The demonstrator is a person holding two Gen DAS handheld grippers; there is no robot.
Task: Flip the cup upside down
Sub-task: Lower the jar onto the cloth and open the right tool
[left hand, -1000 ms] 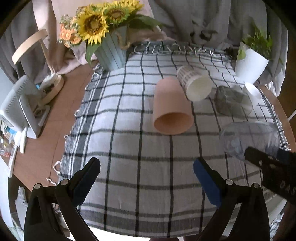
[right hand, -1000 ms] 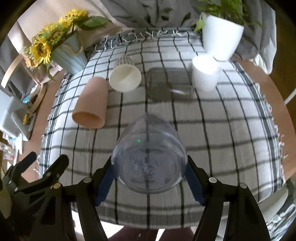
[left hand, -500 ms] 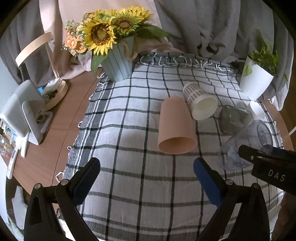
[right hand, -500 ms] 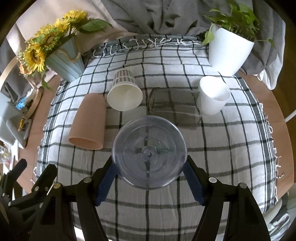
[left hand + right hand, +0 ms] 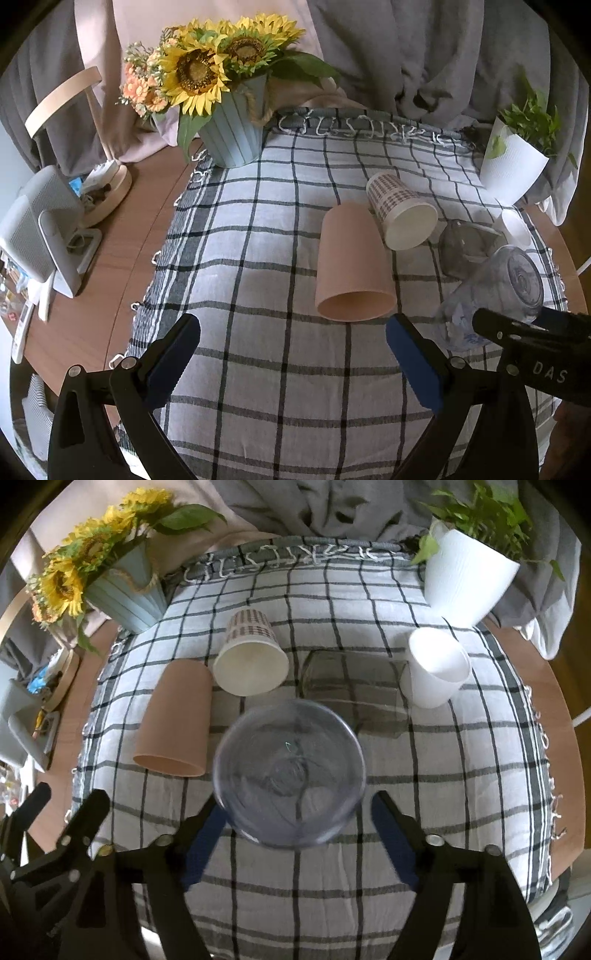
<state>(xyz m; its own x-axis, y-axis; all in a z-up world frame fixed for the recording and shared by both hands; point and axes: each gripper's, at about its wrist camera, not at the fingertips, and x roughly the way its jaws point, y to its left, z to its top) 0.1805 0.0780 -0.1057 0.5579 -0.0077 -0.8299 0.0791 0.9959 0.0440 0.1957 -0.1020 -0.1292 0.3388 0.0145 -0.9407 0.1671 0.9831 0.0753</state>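
On the near right of the desk (image 5: pixel 480 775): cup down!
My right claw (image 5: pixel 295 812) has just released the clear cup (image 5: pixel 290 771), standing base-up on the cloth; left claw (image 5: pixel 291 354) gapes idle.

4 cups (image 5: pixel 176 720) lie in a row behind the clear cup (image 5: pixel 290 771) on the tablecloth (image 5: pixel 461 768).

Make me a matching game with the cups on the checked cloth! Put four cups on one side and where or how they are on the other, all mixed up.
Cups:
1. clear cup
2. pink cup
3. patterned paper cup
4. white cup

States:
A. lying down, next to the white plant pot
B. standing bottom-up by the right gripper
C. lying down, nearest the sunflower vase
D. lying down, left of the clear cup

Pairs: 1-B, 2-D, 3-C, 4-A
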